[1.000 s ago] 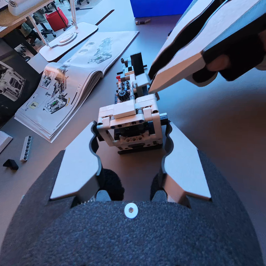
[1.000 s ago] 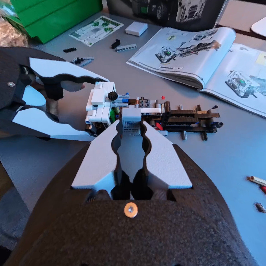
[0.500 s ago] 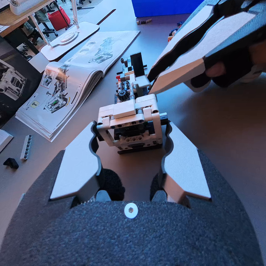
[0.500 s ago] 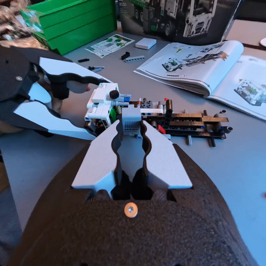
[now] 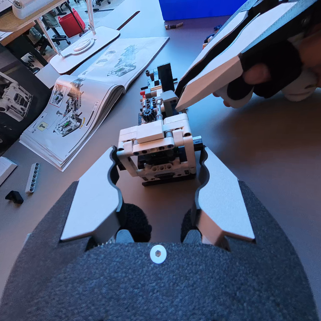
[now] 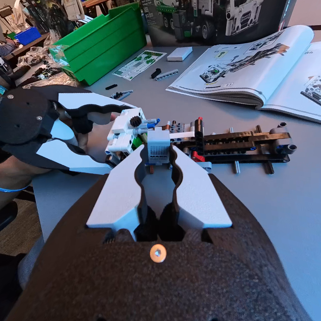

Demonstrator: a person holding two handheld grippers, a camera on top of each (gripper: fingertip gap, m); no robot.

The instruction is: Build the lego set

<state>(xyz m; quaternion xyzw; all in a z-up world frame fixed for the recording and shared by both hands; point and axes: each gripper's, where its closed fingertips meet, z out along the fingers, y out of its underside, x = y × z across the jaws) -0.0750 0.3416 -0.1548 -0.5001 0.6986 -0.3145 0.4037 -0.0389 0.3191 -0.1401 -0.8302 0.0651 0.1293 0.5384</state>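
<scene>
The partly built Lego truck chassis (image 5: 156, 139) lies on the grey table, white cab end towards my left gripper and long black frame (image 6: 225, 144) stretching away. My left gripper (image 5: 159, 152) is shut on the white cab end, one finger on each side; it shows at the left in the right wrist view (image 6: 121, 139). My right gripper (image 6: 157, 147) is shut on a grey printed block (image 6: 158, 142) on the side of the chassis behind the cab. It comes in from the upper right in the left wrist view (image 5: 176, 100), tips at the grey block (image 5: 167, 99).
An open instruction booklet (image 6: 243, 69) lies beyond the model, also in the left wrist view (image 5: 78, 111). A grey beam (image 6: 166, 74), a small black piece (image 5: 14, 197), a sticker sheet (image 6: 139, 64), a green bin (image 6: 104, 43), the set's box (image 6: 217, 17) and a lamp base (image 5: 83, 46) ring the area. The grey beam (image 6: 166, 74) is closer to my left gripper, around 20 centimetres from its tips; the right tips are 25 centimetres off. My left wrist view (image 5: 32, 178) looks at it from another angle.
My right gripper has tilted and its view now looks higher across the table, still closed on the grey block. My left gripper and the model have stayed put.
</scene>
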